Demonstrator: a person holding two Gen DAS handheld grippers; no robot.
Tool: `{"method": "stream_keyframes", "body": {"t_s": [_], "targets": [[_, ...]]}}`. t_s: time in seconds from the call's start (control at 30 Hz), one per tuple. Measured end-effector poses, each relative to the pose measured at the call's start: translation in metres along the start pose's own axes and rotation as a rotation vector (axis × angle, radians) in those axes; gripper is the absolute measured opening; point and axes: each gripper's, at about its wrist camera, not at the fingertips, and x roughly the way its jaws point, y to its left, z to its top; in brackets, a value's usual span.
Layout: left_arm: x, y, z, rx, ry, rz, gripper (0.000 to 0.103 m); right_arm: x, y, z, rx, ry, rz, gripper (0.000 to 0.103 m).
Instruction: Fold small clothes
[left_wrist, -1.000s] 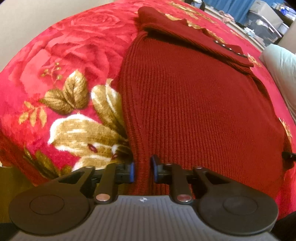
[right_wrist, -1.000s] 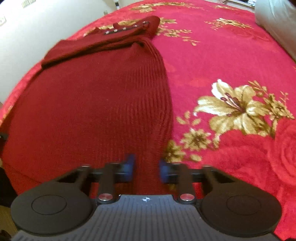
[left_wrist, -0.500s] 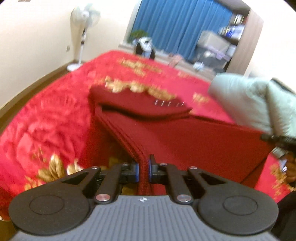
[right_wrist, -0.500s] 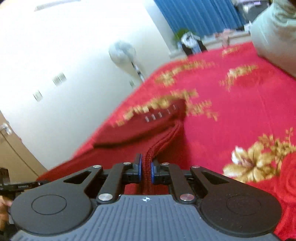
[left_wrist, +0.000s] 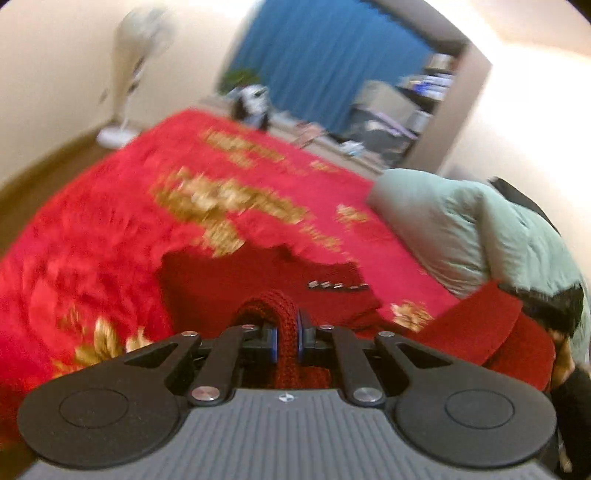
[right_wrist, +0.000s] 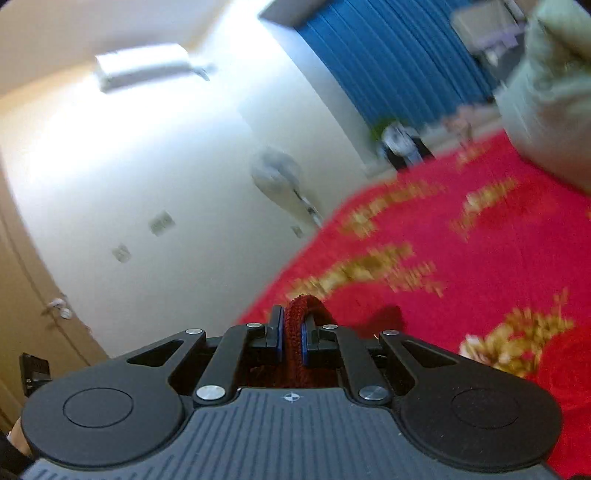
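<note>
A dark red knitted sweater (left_wrist: 266, 280) lies on the red flowered blanket (left_wrist: 110, 229). Its collar end with a row of small metal buttons (left_wrist: 338, 285) rests flat ahead. My left gripper (left_wrist: 287, 334) is shut on a bunched hem edge of the sweater, lifted above the bed. The hem stretches to the right as a raised red band (left_wrist: 495, 332). My right gripper (right_wrist: 291, 338) is shut on the other hem corner (right_wrist: 301, 317), also lifted and tilted upward. Most of the sweater is hidden in the right wrist view.
A pale green duvet (left_wrist: 469, 236) is piled at the right of the bed. A standing fan (left_wrist: 129, 74) is by the wall, with blue curtains (left_wrist: 325, 62) and shelves beyond. The right wrist view shows the wall, a door (right_wrist: 22, 295) and the blanket (right_wrist: 480, 258).
Both grippers closed on the hem, then lifted it and carried it forward toward the collar. The views tilted further up from the bed to the room.
</note>
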Motion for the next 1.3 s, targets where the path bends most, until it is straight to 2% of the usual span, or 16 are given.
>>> {"method": "stream_keyframes", "body": {"t_s": [0.2, 0.27, 0.33, 0.4, 0.47, 0.57, 0.63, 0.67, 0.7, 0.73, 0.8, 0.87, 0.93, 1.03, 1.17, 1.3], "targets": [[0.092, 0.094, 0.025, -0.209, 0.090, 0.091, 0.010, 0.114, -0.042, 0.006, 0.017, 0.183, -0.151, 0.008], [0.118, 0.122, 0.030, -0.269, 0.101, 0.109, 0.010, 0.150, -0.050, 0.003, 0.016, 0.221, -0.172, 0.009], [0.141, 0.149, 0.026, -0.372, 0.123, 0.118, 0.011, 0.181, -0.062, -0.003, 0.025, 0.239, -0.210, 0.010], [0.147, 0.157, 0.029, -0.403, 0.130, 0.128, 0.015, 0.203, -0.081, -0.013, 0.085, 0.239, -0.230, 0.016], [0.144, 0.155, 0.034, -0.374, 0.094, 0.105, 0.016, 0.208, -0.099, -0.023, 0.139, 0.212, -0.265, 0.026], [0.126, 0.156, 0.036, -0.366, 0.025, 0.092, 0.018, 0.200, -0.110, -0.021, 0.148, 0.182, -0.334, 0.026], [0.113, 0.155, 0.035, -0.373, -0.011, 0.103, 0.029, 0.183, -0.112, -0.013, 0.149, 0.121, -0.350, 0.027], [0.106, 0.154, 0.034, -0.361, -0.034, 0.147, 0.044, 0.174, -0.116, -0.009, 0.176, 0.097, -0.351, 0.032], [0.098, 0.156, 0.033, -0.361, -0.052, 0.181, 0.049, 0.167, -0.120, -0.008, 0.202, 0.092, -0.349, 0.036], [0.093, 0.161, 0.031, -0.376, -0.061, 0.194, 0.049, 0.166, -0.122, -0.008, 0.204, 0.115, -0.354, 0.038], [0.091, 0.164, 0.026, -0.374, -0.016, 0.249, 0.049, 0.171, -0.123, -0.013, 0.144, 0.198, -0.368, 0.043], [0.106, 0.165, 0.019, -0.339, 0.110, 0.324, 0.049, 0.182, -0.121, -0.025, 0.086, 0.293, -0.362, 0.043], [0.117, 0.164, 0.015, -0.305, 0.189, 0.304, 0.049, 0.191, -0.116, -0.036, 0.043, 0.371, -0.341, 0.043], [0.127, 0.150, 0.016, -0.216, 0.222, 0.239, 0.049, 0.207, -0.107, -0.050, -0.025, 0.454, -0.316, 0.043], [0.143, 0.133, 0.019, -0.119, 0.241, 0.188, 0.057, 0.223, -0.097, -0.058, -0.054, 0.491, -0.245, 0.043], [0.169, 0.118, 0.024, -0.024, 0.235, 0.227, 0.059, 0.234, -0.094, -0.050, -0.048, 0.438, -0.211, 0.043]]}}
